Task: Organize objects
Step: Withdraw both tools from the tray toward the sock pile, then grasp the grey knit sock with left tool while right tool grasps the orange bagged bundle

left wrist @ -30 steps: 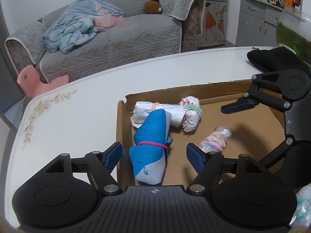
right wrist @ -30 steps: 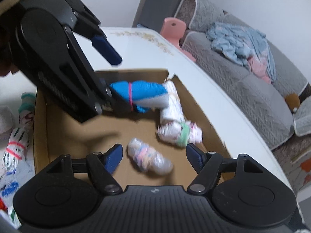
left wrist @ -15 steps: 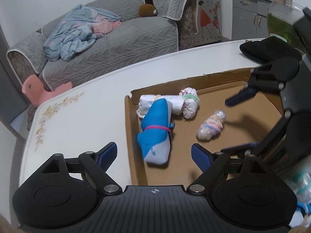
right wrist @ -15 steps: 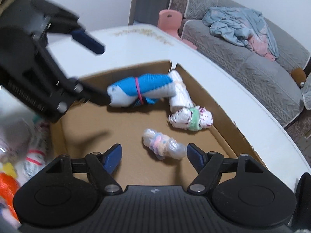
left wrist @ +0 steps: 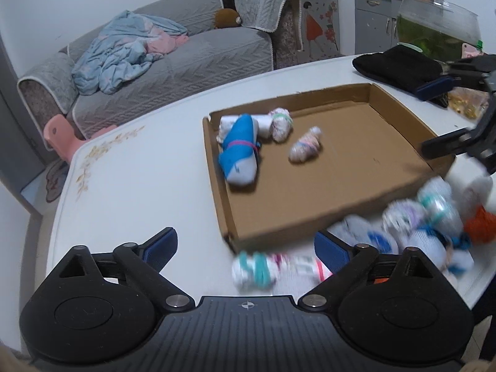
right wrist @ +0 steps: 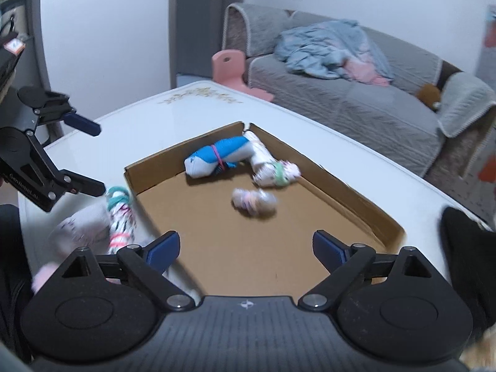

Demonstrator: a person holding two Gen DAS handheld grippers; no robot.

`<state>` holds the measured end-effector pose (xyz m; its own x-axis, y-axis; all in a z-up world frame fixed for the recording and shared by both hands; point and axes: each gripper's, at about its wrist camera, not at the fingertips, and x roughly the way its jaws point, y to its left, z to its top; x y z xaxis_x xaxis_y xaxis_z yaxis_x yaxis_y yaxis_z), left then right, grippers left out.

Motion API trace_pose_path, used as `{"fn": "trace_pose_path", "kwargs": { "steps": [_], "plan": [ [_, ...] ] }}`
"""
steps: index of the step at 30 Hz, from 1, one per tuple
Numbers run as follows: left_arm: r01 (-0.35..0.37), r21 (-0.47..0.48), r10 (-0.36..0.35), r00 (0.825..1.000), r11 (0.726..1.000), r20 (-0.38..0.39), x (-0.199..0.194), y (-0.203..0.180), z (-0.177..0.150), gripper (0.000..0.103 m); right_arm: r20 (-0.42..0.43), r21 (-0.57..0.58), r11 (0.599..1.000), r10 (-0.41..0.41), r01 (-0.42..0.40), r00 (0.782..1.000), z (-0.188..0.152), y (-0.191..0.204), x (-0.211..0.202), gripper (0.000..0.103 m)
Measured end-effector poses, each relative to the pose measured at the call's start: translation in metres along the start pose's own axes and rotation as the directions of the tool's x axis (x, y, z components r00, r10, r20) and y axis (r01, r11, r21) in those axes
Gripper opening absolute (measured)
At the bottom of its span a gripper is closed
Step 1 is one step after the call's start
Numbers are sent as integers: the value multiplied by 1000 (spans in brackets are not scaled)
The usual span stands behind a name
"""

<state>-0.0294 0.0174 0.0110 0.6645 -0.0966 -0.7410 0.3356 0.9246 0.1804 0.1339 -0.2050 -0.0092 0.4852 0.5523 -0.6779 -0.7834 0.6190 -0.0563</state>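
A flat cardboard tray (left wrist: 341, 183) lies on the white table. Inside it rest a blue-and-white sock bundle (left wrist: 240, 152) with a pink band, a white roll (left wrist: 264, 124), a white bundle with a green band (left wrist: 280, 124) and a pastel bundle (left wrist: 305, 148). My left gripper (left wrist: 246, 246) hovers over the tray's near corner, jaws opening, nothing held. A blurred teal-banded bundle (left wrist: 257, 271) lies on the table below it. My right gripper (right wrist: 246, 246) hangs above the tray floor (right wrist: 341, 186), jaws opening, empty. Each gripper shows in the other's view, the left gripper (right wrist: 88, 155) and the right gripper (left wrist: 437, 117).
A pile of several sock bundles (left wrist: 418, 226) sits outside the tray's near right side. A black cloth (left wrist: 396, 65) and a glass tank (left wrist: 434, 28) stand at the table's far right. Beyond the table are a grey sofa (left wrist: 186, 59) and a pink stool (left wrist: 62, 136).
Both grippers have pulled back from the tray and their jaws have spread wider. The blue sock bundle and the pastel bundle stay lying in the tray, free of the fingers.
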Motion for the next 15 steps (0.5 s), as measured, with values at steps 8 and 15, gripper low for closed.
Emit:
{"fn": "trace_pose_path", "kwargs": {
  "steps": [8,15],
  "plan": [
    [53,-109,-55,998,993,-10,-17,-3,-48,98,55,136,988,-84,76,995,-66,4,-64,100],
    [87,-203,-90,996,975,-9,-20,-12,-78,99,19,311,940,-150,137,988,-119,13,-69,100]
  ]
}}
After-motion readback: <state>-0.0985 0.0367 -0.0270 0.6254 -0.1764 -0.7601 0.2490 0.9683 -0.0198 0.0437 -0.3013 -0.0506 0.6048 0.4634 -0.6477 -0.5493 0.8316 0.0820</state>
